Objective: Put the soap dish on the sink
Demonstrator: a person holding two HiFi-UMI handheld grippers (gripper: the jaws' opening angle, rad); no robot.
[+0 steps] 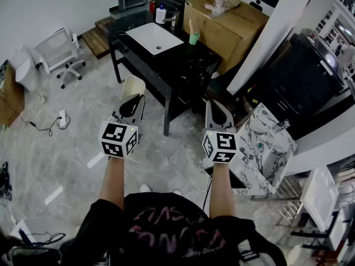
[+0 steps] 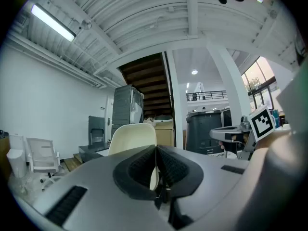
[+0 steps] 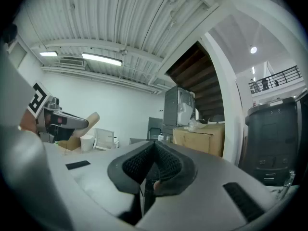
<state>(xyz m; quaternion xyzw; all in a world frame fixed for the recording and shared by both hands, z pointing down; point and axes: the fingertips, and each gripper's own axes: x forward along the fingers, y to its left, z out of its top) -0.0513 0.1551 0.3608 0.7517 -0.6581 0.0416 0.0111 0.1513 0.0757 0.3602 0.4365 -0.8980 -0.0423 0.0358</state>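
Note:
A cream soap dish (image 1: 133,85) is pinched by its edge in my left gripper (image 1: 132,100), which is shut on it. In the left gripper view the soap dish (image 2: 133,137) stands upright above the closed jaws of the left gripper (image 2: 156,152). The white sink (image 1: 154,37) is set in a black counter (image 1: 183,65), ahead of both grippers and well beyond the dish. My right gripper (image 1: 215,107) hovers level with the left one, near the counter's front corner; in the right gripper view this right gripper (image 3: 154,147) is shut with nothing in it.
A white bottle (image 1: 161,14) and a green cup (image 1: 193,37) stand on the counter by the sink. A large cardboard box (image 1: 227,21) sits behind it. A marble-patterned unit (image 1: 266,143) is to the right, a white chair (image 1: 58,51) to the left, cables on the floor.

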